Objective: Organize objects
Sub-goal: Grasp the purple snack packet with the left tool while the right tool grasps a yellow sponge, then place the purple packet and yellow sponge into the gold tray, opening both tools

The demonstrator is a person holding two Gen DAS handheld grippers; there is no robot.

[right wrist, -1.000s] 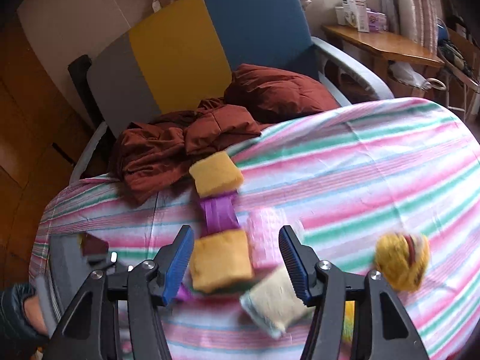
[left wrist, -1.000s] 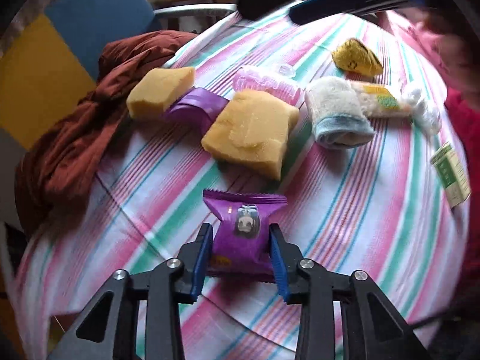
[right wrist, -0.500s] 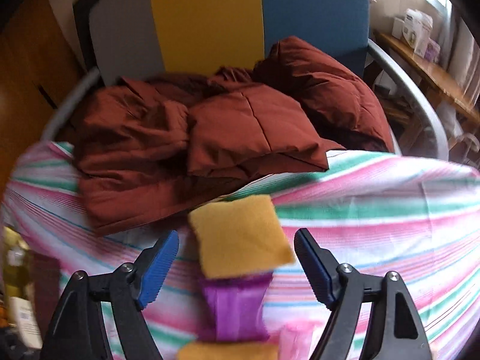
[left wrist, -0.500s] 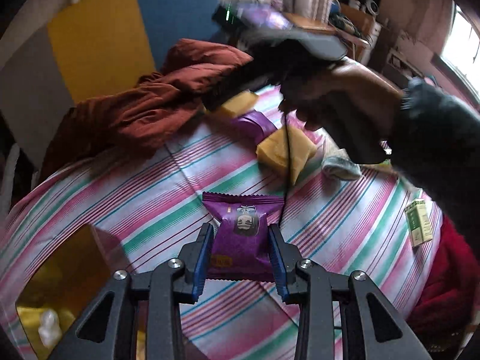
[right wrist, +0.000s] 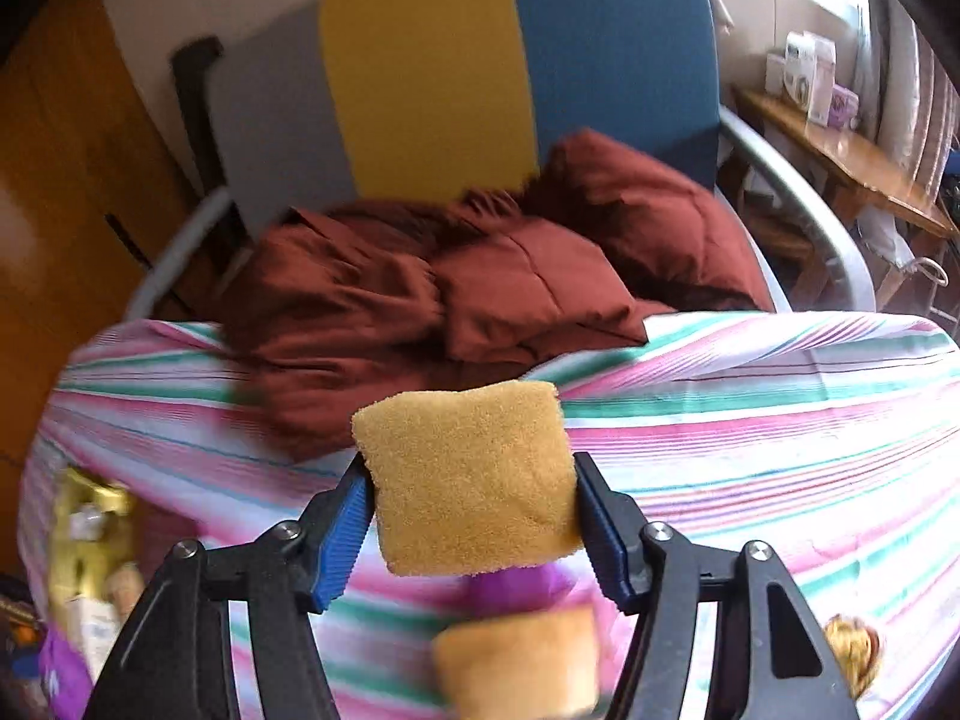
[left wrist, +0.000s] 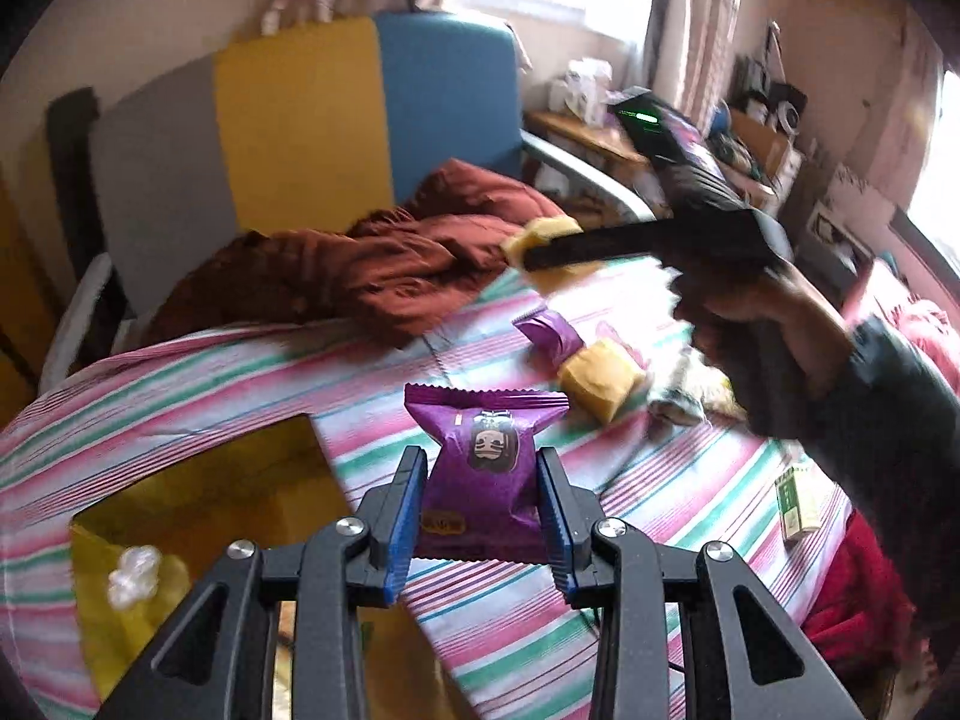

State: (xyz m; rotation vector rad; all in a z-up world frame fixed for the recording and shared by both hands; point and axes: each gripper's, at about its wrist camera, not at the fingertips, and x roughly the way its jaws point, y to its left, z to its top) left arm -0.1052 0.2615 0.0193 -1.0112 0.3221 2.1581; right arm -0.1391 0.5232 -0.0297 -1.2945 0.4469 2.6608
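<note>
My left gripper [left wrist: 483, 516] is shut on a purple snack packet [left wrist: 483, 468] and holds it above the striped tablecloth [left wrist: 660, 498], beside a yellow box [left wrist: 198, 510]. My right gripper [right wrist: 471, 501] is shut on a yellow sponge [right wrist: 468, 474], lifted above the cloth [right wrist: 750, 420]. In the left wrist view the right gripper's body [left wrist: 654, 240] reaches over the far sponge [left wrist: 540, 240]. A second yellow sponge [left wrist: 600, 378] and a purple wrapper [left wrist: 549, 330] lie on the cloth.
A brown-red jacket [right wrist: 480, 276] lies over the table's far edge and a multicoloured chair [right wrist: 432, 78]. The yellow box holds a white item [left wrist: 132, 576]. A rolled towel [left wrist: 678, 396] and a green-white small box [left wrist: 798, 504] lie at right. A yellow crinkly bag [right wrist: 852, 654] sits at lower right.
My right gripper closed on the far yellow sponge and lifted it. My left gripper swung left with the purple packet, so the yellow box came into view.
</note>
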